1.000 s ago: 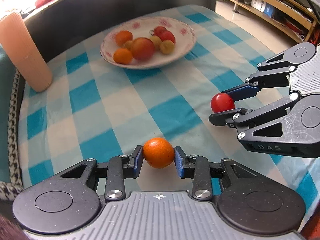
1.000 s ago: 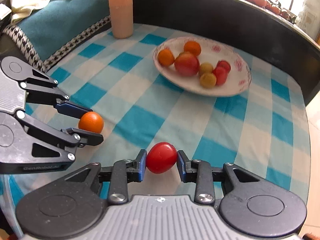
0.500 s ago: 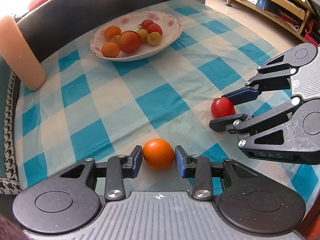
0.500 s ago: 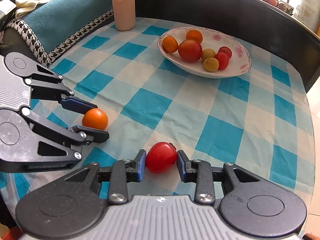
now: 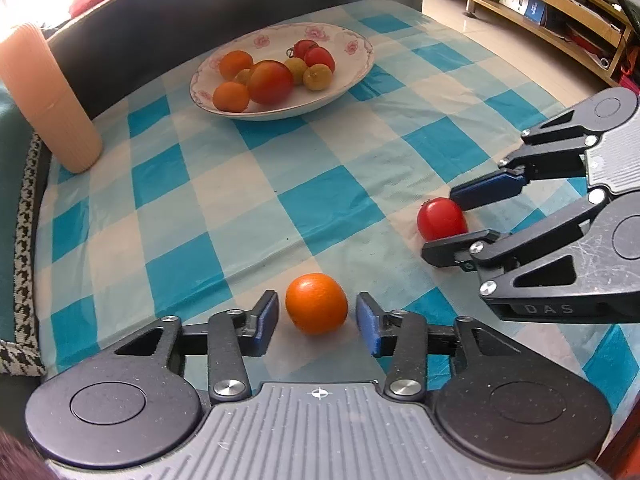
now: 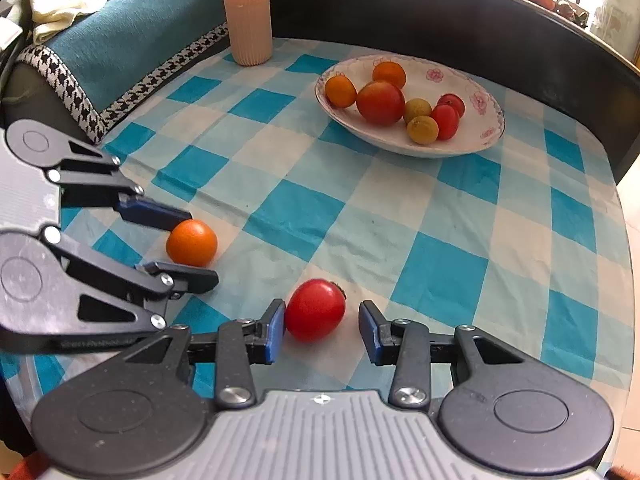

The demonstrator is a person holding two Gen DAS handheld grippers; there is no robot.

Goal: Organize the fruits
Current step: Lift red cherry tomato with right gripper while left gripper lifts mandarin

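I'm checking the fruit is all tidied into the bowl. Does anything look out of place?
Yes. An orange and a red tomato lie loose on the checked tablecloth, away from the bowl holding the other fruit. Each sits between the open jaws of a gripper: left gripper, right gripper.

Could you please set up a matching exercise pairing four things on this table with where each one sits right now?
Things:
1. orange
2. red tomato
3. white bowl
4. peach cylinder

Places:
A. at the far edge of the checked cloth, holding several fruits
B. on the cloth between the open jaws of the right gripper
C. standing upright near the teal cover
D. on the cloth between the open jaws of the left gripper

Pairs: 1-D, 2-B, 3-A, 4-C
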